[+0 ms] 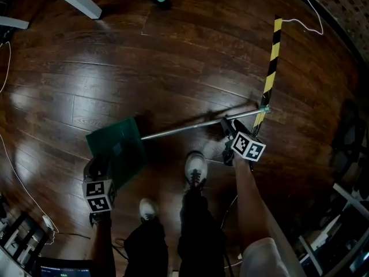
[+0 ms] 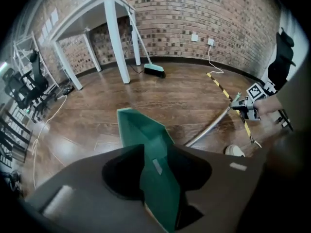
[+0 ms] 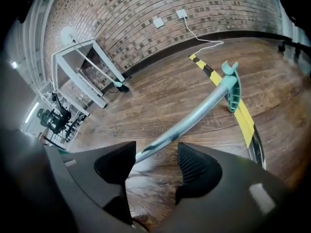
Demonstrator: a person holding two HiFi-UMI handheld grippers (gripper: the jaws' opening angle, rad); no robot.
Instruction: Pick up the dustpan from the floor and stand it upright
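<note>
Dustpan (image 1: 118,149) lies flat on wood floor (image 1: 173,68), not yet lifted.

L: left gripper (image 2: 155,152) points steeply down over the green pan end. Jaws wide; pan's raised side wall stands up btwn them, dark gap showing either side, so pads don't seem to be pressing. Rest of pan runs out ahead of the jaws. Prob. placed here because the thin wall is the only grabbable edge on that end.

R: right gripper (image 3: 156,147) straddles the metal handle (image 3: 194,115). Jaws wide, tube passes btwn the tips, closer to its left jaw, no clamp. Handle runs on ahead of gripper to the green end cap (image 3: 232,89), which sits by the yellow/black tape (image 3: 243,115).

Reading: two-point setup, one grip per end, so the long handle can be swung up while the pan end is steadied as pivot. Step in hand = closing on both; task at its start.

Risk: round tube may roll or slip in R jaws; thin wall may flex.
</note>
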